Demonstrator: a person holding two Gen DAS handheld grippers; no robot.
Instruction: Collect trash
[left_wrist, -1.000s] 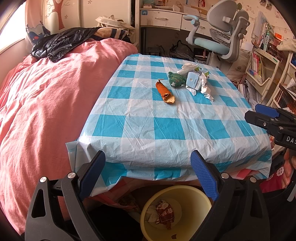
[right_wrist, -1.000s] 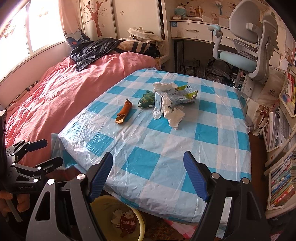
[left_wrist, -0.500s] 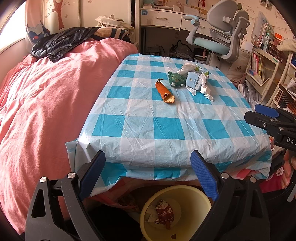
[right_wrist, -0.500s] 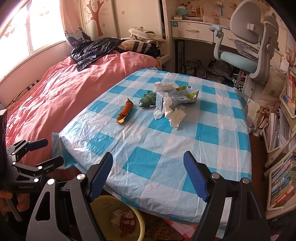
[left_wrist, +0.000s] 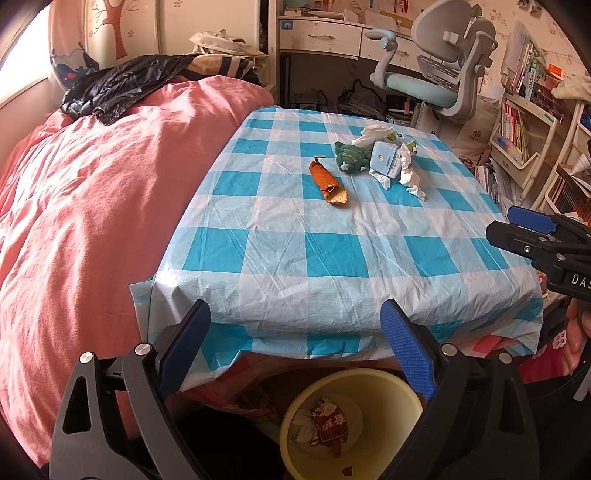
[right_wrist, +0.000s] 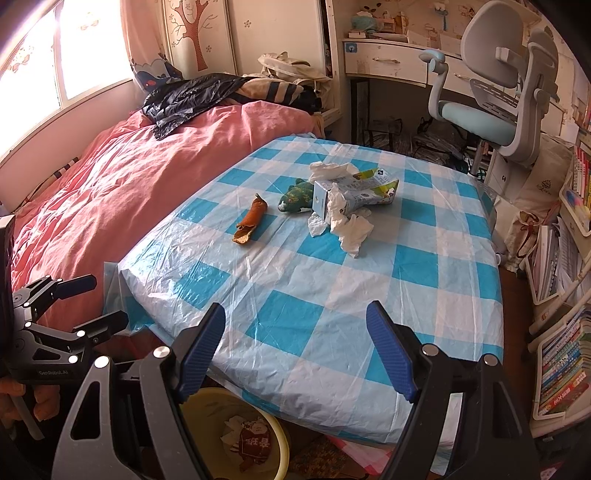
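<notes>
One orange peel (left_wrist: 328, 181) lengthwise on checked tablecloth (left_wrist: 332, 258), torn end nearest

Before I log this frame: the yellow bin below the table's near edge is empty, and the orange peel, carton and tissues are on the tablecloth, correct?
Not quite: the yellow bin already holds a red wrapper and crumpled paper, as the left wrist view shows. The rest stands.

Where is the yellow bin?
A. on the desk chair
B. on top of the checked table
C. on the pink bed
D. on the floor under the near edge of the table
D: the yellow bin sits low under the near edge of the table with the blue-checked cloth, with a red wrapper already inside it.
</notes>
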